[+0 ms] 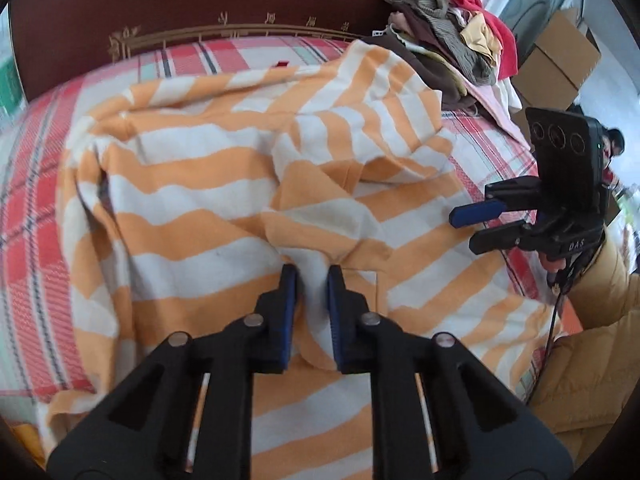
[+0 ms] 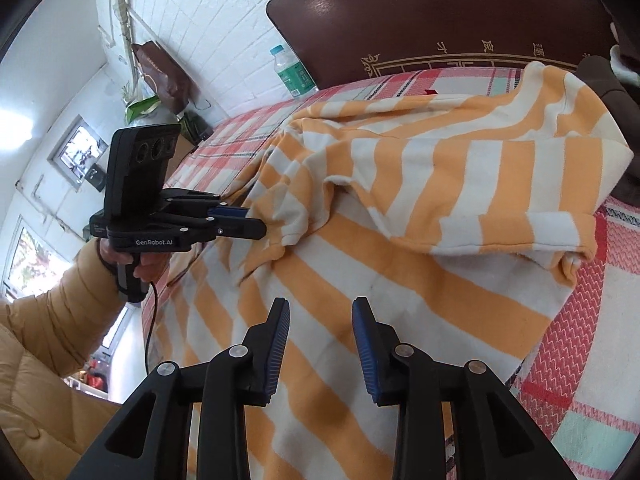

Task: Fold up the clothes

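A bed in plaid sheets carries the orange-striped top, spread crosswise with one sleeve folded over its middle. The left hand-held gripper sits directly over it, pinching a ridge of cloth. The right hand-held gripper hovers above the hem, jaws parted, empty.

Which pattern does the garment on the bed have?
Orange and white stripes on the garment, clearest in the right wrist view.
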The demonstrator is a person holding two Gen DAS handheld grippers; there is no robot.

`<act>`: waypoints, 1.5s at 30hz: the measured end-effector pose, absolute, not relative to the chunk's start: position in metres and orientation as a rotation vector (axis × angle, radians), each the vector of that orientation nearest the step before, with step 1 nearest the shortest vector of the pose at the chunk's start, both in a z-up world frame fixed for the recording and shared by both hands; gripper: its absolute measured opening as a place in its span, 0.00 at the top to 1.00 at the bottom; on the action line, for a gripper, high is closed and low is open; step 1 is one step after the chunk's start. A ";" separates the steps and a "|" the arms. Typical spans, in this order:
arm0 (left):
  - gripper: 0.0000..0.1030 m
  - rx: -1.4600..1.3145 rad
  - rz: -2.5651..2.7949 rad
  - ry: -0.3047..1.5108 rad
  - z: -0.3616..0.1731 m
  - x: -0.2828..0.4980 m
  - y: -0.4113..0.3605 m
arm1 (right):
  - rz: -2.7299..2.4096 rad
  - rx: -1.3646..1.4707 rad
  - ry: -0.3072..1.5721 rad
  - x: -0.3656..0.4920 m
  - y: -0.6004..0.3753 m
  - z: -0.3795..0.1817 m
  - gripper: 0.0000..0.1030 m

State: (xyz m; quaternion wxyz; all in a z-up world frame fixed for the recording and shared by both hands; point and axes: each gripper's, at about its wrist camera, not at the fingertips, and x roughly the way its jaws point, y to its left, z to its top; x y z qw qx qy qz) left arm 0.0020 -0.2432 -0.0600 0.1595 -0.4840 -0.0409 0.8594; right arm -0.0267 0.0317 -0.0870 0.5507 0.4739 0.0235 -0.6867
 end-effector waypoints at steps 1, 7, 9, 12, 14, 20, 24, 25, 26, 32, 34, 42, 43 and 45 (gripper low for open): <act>0.85 -1.376 2.479 -0.076 -0.053 0.003 -0.243 | -1.630 1.112 0.052 -0.027 0.033 -0.084 0.68; 0.86 -1.395 2.638 0.138 -0.021 -0.017 -0.257 | -1.703 1.000 0.004 -0.040 0.041 -0.056 0.68; 0.86 -1.455 2.698 0.241 -0.023 -0.029 -0.262 | -1.754 0.985 -0.013 -0.052 0.043 -0.050 0.68; 0.85 -1.505 2.691 0.287 -0.034 -0.038 -0.262 | -1.828 1.005 -0.019 -0.073 0.042 -0.051 0.67; 0.85 -1.533 2.686 0.307 -0.043 -0.044 -0.262 | -1.868 1.046 0.013 -0.084 0.038 -0.060 0.67; 0.55 -1.545 2.721 0.163 -0.050 -0.047 -0.276 | -1.939 1.177 0.140 -0.100 0.032 -0.094 0.72; 0.32 -1.417 2.807 0.070 -0.026 -0.023 -0.292 | -1.989 1.179 0.156 -0.096 0.038 -0.092 0.74; 0.32 -1.384 2.828 0.048 -0.020 -0.017 -0.296 | -1.996 1.180 0.163 -0.095 0.037 -0.091 0.73; 0.32 -1.351 2.848 0.027 -0.014 -0.010 -0.300 | -1.999 1.170 0.165 -0.094 0.034 -0.088 0.73; 0.32 -1.330 2.902 -0.052 -0.005 0.032 -0.328 | -1.921 1.057 0.194 -0.073 0.015 -0.070 0.67; 0.32 -1.363 2.905 -0.093 -0.010 0.047 -0.341 | -1.909 1.105 0.221 -0.072 0.008 -0.080 0.67; 0.32 -1.549 2.816 -0.098 -0.048 0.096 -0.360 | -1.893 1.162 0.222 -0.059 0.005 -0.089 0.59; 0.32 -1.570 2.797 -0.067 -0.054 0.099 -0.358 | -1.887 1.161 0.226 -0.056 0.003 -0.088 0.58; 0.32 -1.602 2.757 -0.017 -0.064 0.104 -0.354 | -1.873 1.159 0.230 -0.049 0.001 -0.087 0.57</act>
